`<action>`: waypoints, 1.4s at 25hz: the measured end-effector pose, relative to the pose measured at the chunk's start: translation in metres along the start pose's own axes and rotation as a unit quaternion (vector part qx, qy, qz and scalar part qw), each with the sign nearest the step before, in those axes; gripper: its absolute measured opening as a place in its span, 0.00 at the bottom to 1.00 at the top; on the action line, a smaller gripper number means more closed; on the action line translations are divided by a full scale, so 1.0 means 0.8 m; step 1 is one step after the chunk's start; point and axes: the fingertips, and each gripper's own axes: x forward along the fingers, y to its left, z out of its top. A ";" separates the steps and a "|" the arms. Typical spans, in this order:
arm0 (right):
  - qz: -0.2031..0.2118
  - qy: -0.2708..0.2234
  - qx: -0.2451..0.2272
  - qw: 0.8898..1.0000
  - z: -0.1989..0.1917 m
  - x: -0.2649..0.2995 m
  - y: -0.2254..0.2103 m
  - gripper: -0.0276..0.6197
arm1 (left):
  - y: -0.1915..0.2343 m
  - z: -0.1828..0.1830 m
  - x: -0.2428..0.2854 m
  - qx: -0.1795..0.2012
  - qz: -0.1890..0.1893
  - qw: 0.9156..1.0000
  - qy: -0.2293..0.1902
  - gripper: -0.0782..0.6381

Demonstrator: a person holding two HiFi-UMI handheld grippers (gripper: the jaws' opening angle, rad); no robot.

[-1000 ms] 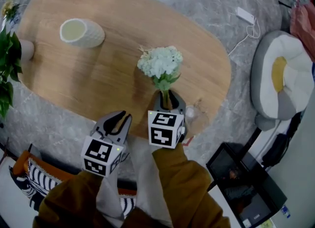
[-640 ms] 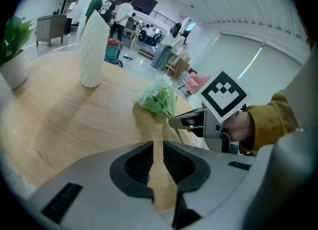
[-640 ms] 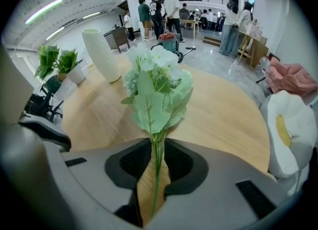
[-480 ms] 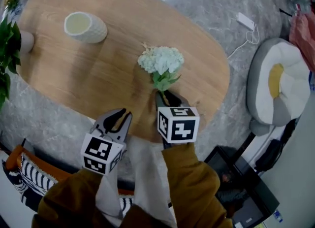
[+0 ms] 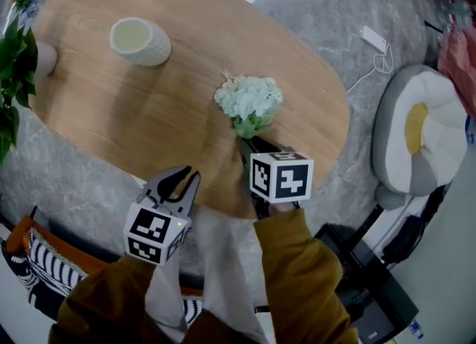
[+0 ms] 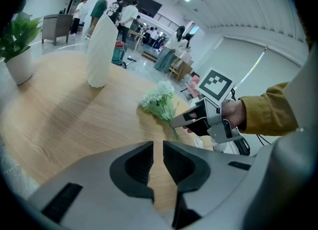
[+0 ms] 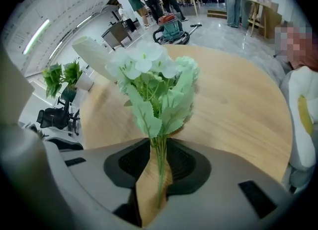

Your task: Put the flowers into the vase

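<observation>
Oval wooden table [image 5: 149,112] fills the head view. Grey seat cushion [image 5: 416,134] sits on the floor off its 3 o'clock side. Potted plant [image 5: 13,53] stands at the table's 9 o'clock edge. White vase [image 5: 140,41] is upright at about 10 o'clock on the tabletop, mouth open. Flowers [image 5: 250,101], white heads with green leaves, are right of table centre toward 4 o'clock, well apart from the vase and tilted, heads pointing to 12. Right gripper [image 5: 251,144] is at the flowers' 6 o'clock, jaws on the green stems and opening, stems between the pads. Left gripper [image 5: 182,180] is at the table's 6 o'clock edge, jaws nearly together with a thin slit, nothing in it.
</observation>
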 end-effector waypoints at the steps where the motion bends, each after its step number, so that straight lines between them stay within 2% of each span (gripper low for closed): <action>1: 0.000 -0.001 0.002 1.000 0.001 0.001 -0.002 0.19 | 0.000 0.000 -0.001 -0.001 0.000 1.000 -0.001 0.20; 10: 0.004 0.021 0.014 1.000 0.000 0.015 -0.008 0.18 | 0.003 0.000 -0.007 0.001 -0.003 1.000 -0.004 0.20; 17: -0.008 0.038 -0.002 0.999 0.003 0.020 -0.008 0.10 | 0.000 -0.003 -0.011 -0.001 -0.003 1.000 -0.005 0.20; 21: -0.007 0.016 -0.002 1.000 0.003 0.012 -0.007 0.09 | -0.004 -0.002 -0.014 0.002 -0.003 1.000 -0.007 0.20; 25: 0.016 -0.014 0.014 1.000 0.004 0.001 0.004 0.09 | -0.004 0.002 -0.019 0.004 0.000 1.000 -0.011 0.20; 35: 0.044 -0.070 -0.001 0.997 0.002 -0.030 0.032 0.09 | -0.011 0.007 -0.027 0.008 0.005 1.000 -0.016 0.20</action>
